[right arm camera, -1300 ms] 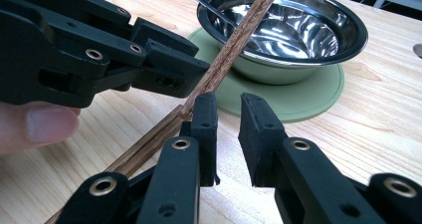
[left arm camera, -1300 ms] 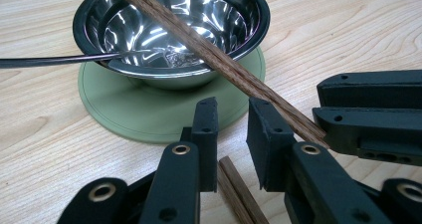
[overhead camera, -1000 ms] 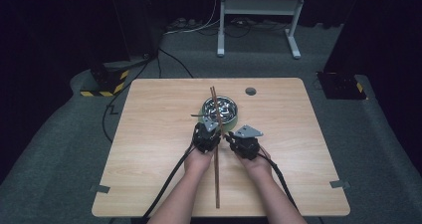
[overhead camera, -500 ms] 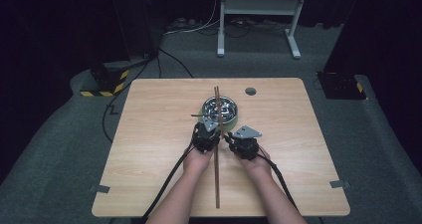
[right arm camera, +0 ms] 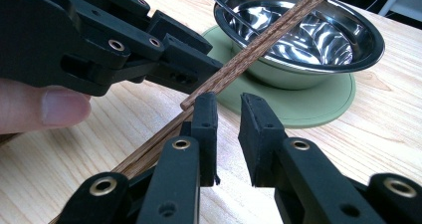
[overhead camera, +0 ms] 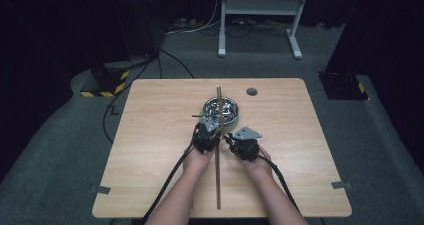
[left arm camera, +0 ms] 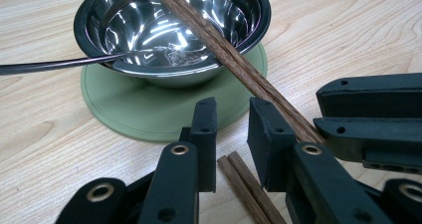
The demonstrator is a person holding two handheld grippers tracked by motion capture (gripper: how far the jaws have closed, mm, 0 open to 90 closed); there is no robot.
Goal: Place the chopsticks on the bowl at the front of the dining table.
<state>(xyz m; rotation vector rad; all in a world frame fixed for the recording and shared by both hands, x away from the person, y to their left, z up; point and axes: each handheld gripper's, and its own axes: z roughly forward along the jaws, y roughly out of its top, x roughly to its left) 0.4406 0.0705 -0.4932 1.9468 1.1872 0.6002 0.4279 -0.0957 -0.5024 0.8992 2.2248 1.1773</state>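
Comparing with the earlier frames, we see almost no change: both grippers sit where they were, just short of the steel bowl [overhead camera: 220, 110] on its green mat [left arm camera: 149, 109]. The chopsticks [overhead camera: 218, 155] still run from the bowl rim back toward the table's near edge, between the hands. Left gripper [left arm camera: 234, 127] jaws apart, sticks beneath them; right gripper [right arm camera: 229, 122] jaws apart, sticks beside them. Spoon [left arm camera: 74, 62] rests in the bowl.

My bowl [left arm camera: 171, 27] is shiny metal on a matt green mat [left arm camera: 149, 109]; chopsticks [right arm camera: 249, 55] and table [overhead camera: 150, 135] look wooden.
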